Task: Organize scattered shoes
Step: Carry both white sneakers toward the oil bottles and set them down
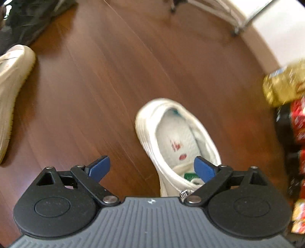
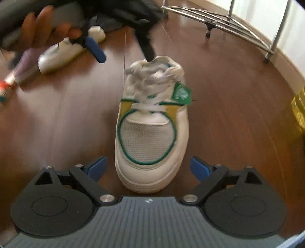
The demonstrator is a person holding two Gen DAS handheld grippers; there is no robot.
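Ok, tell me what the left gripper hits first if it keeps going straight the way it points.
Probably the white sneaker: the left gripper, jaws open, points down at its heel side, one blue pad already over the opening. The wooden floor lies below; depth is unclear.

Your left gripper [image 1: 153, 168] and right gripper [image 2: 148, 168] look like twins: ribbed grey housing with a tiny white mark at the front edge, two round black discs either side, and black link arms pinned with silver screws. Blue pads [image 1: 100, 167] tip the fingers. Your hand [image 2: 47, 28] on the grey handle comes out of a dark sleeve [image 2: 11, 13].
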